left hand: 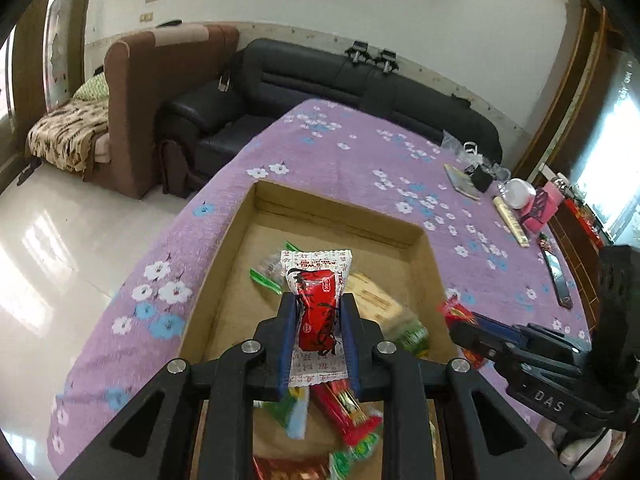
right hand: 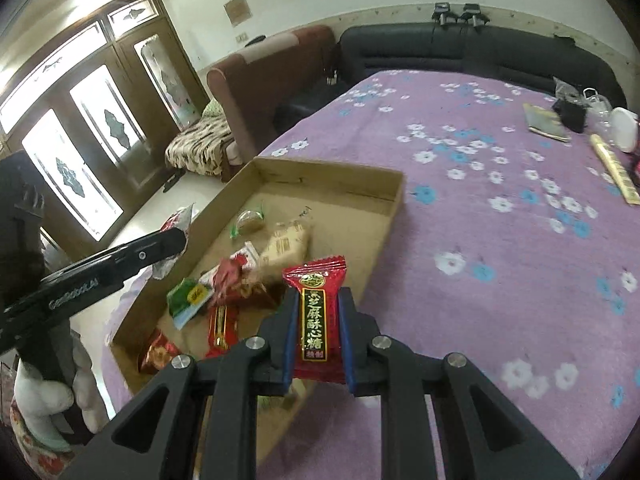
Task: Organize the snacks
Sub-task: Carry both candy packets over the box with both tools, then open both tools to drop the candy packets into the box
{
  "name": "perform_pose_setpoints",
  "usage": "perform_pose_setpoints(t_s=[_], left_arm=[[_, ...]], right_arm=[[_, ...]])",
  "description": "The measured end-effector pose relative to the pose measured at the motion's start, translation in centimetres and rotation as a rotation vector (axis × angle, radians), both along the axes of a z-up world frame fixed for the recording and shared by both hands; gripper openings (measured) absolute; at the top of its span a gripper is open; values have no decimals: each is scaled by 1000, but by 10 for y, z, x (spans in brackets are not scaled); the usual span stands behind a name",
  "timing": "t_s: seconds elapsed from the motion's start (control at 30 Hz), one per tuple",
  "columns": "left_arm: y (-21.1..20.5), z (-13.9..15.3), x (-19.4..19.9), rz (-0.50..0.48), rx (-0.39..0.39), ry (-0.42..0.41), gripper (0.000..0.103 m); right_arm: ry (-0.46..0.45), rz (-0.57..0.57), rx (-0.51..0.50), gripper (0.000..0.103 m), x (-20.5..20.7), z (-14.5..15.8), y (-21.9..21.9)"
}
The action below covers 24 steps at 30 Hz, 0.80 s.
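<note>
left gripper (left hand: 318, 320): clenched on red-white candy (left hand: 316, 300); lower it over box (left hand: 340, 212), frame centre
right gripper (right hand: 318, 334): clenched on red candy (right hand: 316, 320); release low inside

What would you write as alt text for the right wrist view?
The right tongs grip a red sesame candy packet above the edge of a shallow cardboard box holding assorted snacks on a purple flowered tablecloth. The left tongs reach in from the left, holding another wrapper.
</note>
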State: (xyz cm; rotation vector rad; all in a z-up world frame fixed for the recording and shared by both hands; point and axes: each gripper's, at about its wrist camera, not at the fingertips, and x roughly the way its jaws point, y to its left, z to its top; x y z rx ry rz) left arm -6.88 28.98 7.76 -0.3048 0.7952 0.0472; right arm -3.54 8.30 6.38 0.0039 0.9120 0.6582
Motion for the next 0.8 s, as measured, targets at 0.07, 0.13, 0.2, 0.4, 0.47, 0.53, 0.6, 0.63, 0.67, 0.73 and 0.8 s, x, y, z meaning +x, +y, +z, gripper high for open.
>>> perform_pose_setpoints(t_s=[0.07, 0.13, 0.2, 0.4, 0.47, 0.53, 0.6, 0.63, 0.67, 0.73, 0.8], left_arm=[[6, -5, 16, -6, -14, 33, 22], [12, -11, 29, 0, -21, 64, 22], [17, -17, 41, 11, -36, 91, 22], [24, -28, 53, 31, -50, 125, 24], [25, -28, 51, 32, -59, 113, 34], [27, -25, 47, 42, -66, 95, 52], [28, -19, 41, 54, -58, 72, 54], [28, -15, 37, 57, -49, 57, 55], [28, -12, 35, 59, -41, 46, 57], [25, 0, 24, 71, -19, 6, 65], [22, 12, 12, 90, 13, -45, 72]], right_arm=[[18, -12, -7, 18, 14, -3, 8], [40, -25, -20, 18, 31, -7, 18], [49, -34, -35, 18, 42, -11, 25], [77, -34, -77, 20, 67, -28, 47], [84, -31, -78, 20, 68, -31, 51], [83, -36, -64, 24, 69, -33, 52], [74, -44, -52, 29, 67, -31, 50], [57, -47, -52, 29, 65, -28, 49], [44, -46, -51, 29, 63, -24, 48], [5, -49, -46, 30, 56, -14, 42], [-42, -53, -37, 34, 44, -1, 33]])
